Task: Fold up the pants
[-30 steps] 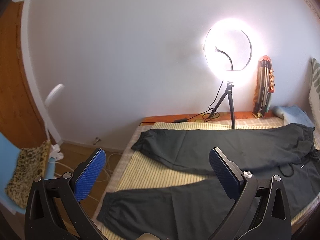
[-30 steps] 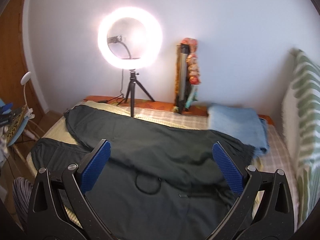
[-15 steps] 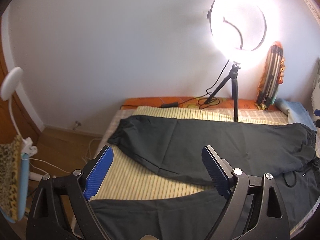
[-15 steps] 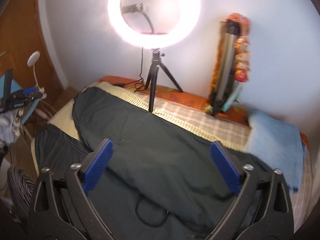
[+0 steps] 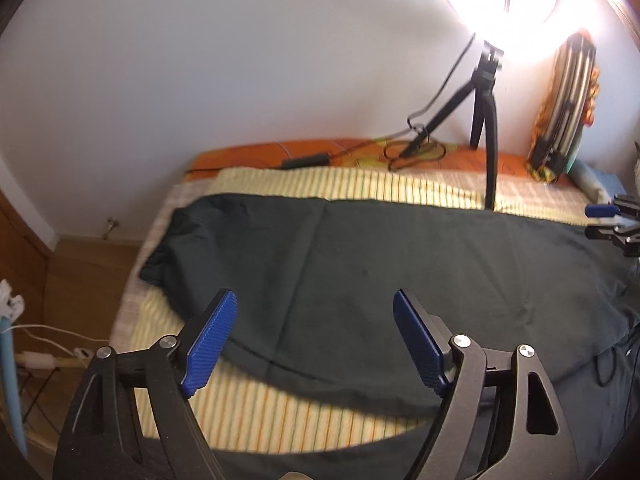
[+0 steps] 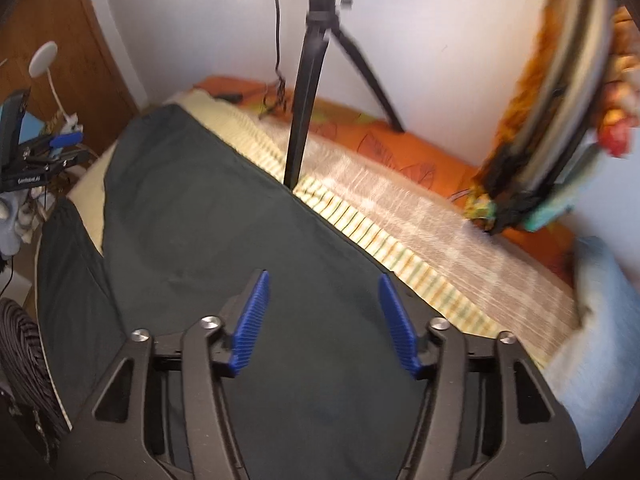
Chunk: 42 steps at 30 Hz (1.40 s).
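Claws first: our left claw (image 5: 314, 336) hangs above the far leg of the dark pants (image 5: 400, 264), its blue pads (image 5: 208, 344) spread, with only cloth below and nothing pinched. Its jaws have just been closing a little. Our right claw (image 6: 322, 320) tilts down over the wider upper part of the pants (image 6: 224, 248), its jaws narrower and also just closing, yet the pads (image 6: 250, 320) touch no fabric.

We judge that both claws come in from above, well apart along one leg, because a long limp leg needs two hold points to be lifted and laid over the other leg without sagging. No fold has been made yet.

The pants lie flat and spread across a bed with a yellow striped sheet (image 5: 360, 188), the near leg crossing the bottom of the left view. An orange mattress edge (image 5: 280, 152) runs beside the white wall. A ring light's tripod (image 6: 308, 92) stands on the bed just beyond the pants, and a folded blue towel (image 6: 600, 320) lies at the right end. A wooden door (image 6: 52, 20) shows at the left.
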Tool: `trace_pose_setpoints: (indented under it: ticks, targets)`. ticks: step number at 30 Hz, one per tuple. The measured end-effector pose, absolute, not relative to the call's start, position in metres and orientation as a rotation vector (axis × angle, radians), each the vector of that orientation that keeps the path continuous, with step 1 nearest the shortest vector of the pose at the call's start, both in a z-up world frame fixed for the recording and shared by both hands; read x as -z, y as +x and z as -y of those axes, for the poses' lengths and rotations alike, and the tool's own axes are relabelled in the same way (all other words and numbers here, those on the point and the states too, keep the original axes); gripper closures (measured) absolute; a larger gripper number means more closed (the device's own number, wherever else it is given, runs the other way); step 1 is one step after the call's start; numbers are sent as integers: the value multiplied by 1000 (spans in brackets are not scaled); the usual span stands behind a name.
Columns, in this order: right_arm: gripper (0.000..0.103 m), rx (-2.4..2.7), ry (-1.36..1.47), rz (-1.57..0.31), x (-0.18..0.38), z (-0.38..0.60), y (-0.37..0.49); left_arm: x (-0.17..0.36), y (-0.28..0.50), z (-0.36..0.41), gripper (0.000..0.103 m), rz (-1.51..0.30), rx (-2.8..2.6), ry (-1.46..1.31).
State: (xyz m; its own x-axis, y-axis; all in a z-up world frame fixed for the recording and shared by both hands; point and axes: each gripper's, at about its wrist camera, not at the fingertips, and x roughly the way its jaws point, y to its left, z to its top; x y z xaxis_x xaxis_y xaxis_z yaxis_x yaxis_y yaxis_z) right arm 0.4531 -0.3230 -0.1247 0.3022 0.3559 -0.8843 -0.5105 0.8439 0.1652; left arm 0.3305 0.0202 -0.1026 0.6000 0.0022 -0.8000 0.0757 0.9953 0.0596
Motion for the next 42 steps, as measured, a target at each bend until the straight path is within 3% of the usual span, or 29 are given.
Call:
trace_pose_setpoints:
  ticks: [16,19,24,25,29,32,42]
  targets:
    - [48,-687,-294,-1245,187,303,509,167,378,-14,28,-1042,51,101]
    - [53,-706,-319,-1255,192,300,511,171,379,-15,28,-1043,45,93]
    - [54,-691,-339,-1244,193,298,507,178,382,-17,28,-1049,45,76]
    - [58,-677,-340,-1235,191,298,502,179,382,-18,28,-1050,46,71]
    - [86,-655,-380,-1183,186,289,479,181,382,-20,28,-1049,50,60]
    - [96,-634,-427,-1157,183,282,466,181,382,-22,28,-1057,58,52]
    - [99,-634,-363,-1028,113,281,397,131,385,-70,27,-986,6,-105]
